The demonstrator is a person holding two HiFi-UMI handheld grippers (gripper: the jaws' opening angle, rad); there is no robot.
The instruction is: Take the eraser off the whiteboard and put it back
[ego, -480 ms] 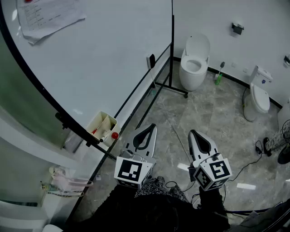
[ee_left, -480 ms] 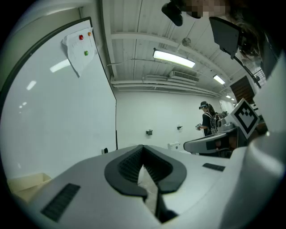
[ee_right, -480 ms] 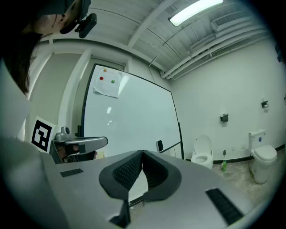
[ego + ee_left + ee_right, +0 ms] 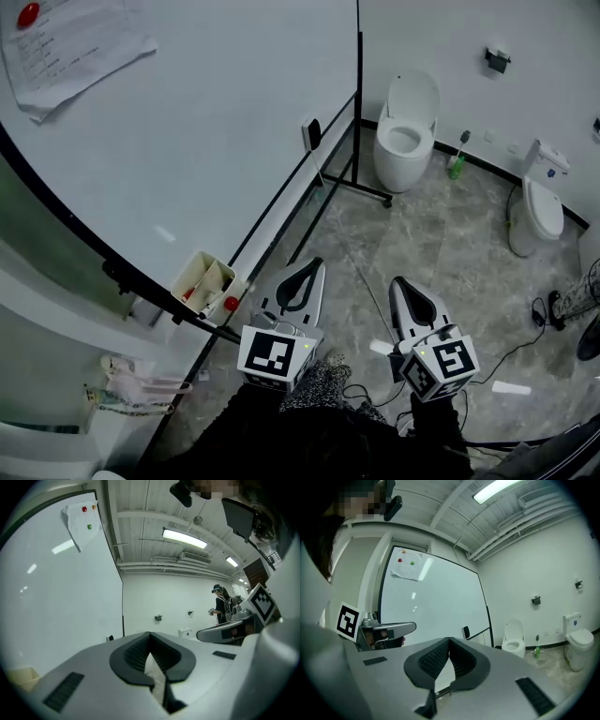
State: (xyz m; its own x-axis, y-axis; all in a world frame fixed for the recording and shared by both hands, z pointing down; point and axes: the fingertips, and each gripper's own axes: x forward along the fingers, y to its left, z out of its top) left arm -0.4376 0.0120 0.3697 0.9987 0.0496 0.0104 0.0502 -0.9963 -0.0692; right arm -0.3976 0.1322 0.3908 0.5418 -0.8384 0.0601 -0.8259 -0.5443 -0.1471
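Note:
The black eraser (image 4: pixel 312 132) clings to the whiteboard (image 4: pixel 216 112) near its lower right corner, above the tray rail. The right gripper view shows the eraser (image 4: pixel 466 632) far ahead, just right of the jaw tips. It appears as a small dark spot (image 4: pixel 110 638) in the left gripper view. My left gripper (image 4: pixel 316 262) is held level over the floor beside the board's foot, jaws shut and empty. My right gripper (image 4: pixel 397 280) is beside it, also shut and empty. Both are well short of the eraser.
A cream marker box (image 4: pixel 206 281) with a red cap hangs on the board's rail. A paper sheet (image 4: pixel 70 47) with a red magnet (image 4: pixel 28 13) is pinned high up. Beyond the board stand a toilet (image 4: pixel 405 131), a second toilet (image 4: pixel 536 208) and a green bottle (image 4: pixel 457 164). Cables (image 4: pixel 525 342) lie on the floor.
The head view has shifted slightly, so the board and marker box sit a little more to the left. Both grippers hold the same places, still shut.

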